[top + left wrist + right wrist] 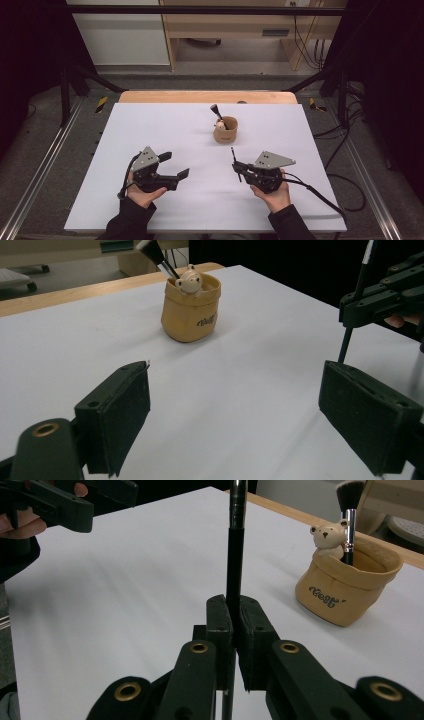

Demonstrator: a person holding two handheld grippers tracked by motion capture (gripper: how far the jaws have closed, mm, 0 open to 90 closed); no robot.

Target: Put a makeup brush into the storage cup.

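Note:
A tan pouch-shaped holder (226,131) (190,315) (345,590) stands on the white tabletop (150,125), right of centre toward the back. Inside it are a small bear figure (327,537) and a black makeup brush (216,111) (347,510) that leans out. My right gripper (236,168) (235,612) is shut on a thin black stick (232,154) (235,545) (350,340), held near the front right, short of the holder. My left gripper (175,165) (235,387) hovers at the front left, jaws wide open with nothing between them.
A wooden table edge (207,96) shows beyond the white sheet. Black frame bars (200,10) surround the table, and cables (345,185) trail off to the right. Light wooden furniture (225,30) stands on the floor behind.

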